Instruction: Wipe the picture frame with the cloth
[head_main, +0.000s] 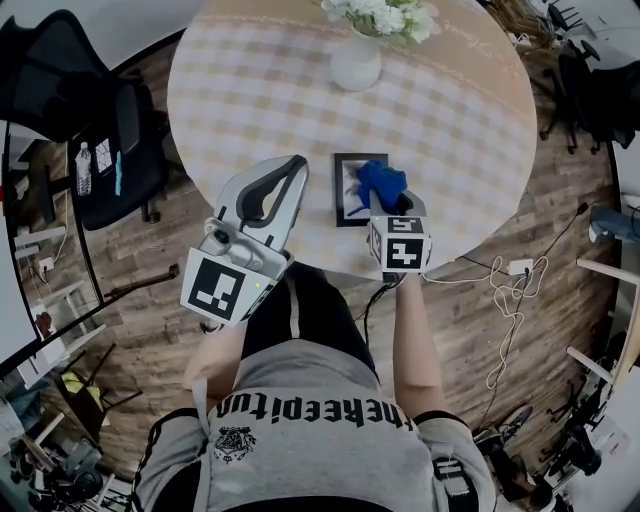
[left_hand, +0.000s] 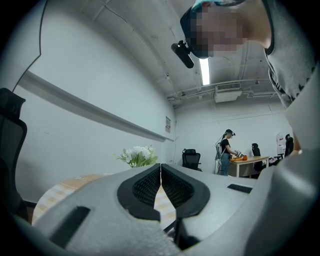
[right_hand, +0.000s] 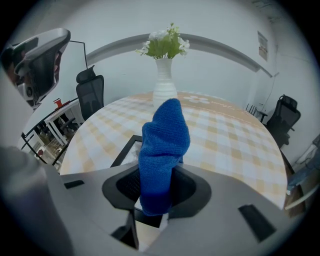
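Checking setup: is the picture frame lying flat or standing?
Lying flat: the picture frame rests face-up on the table, beneath the cloth.

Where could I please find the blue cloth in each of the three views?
Head view: just right of centre, the blue cloth overlaps the picture frame.
Left gripper view: not in it.
Right gripper view: the blue cloth stands at the centre, clamped between the jaws.
Shared landmark: the white flowers, in all three views.

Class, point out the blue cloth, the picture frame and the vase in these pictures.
blue cloth (right_hand: 164, 145), right gripper view, its folded middle above the jaws.
picture frame (head_main: 340, 190), head view, its dark left edge.
vase (right_hand: 164, 92), right gripper view, its white body.
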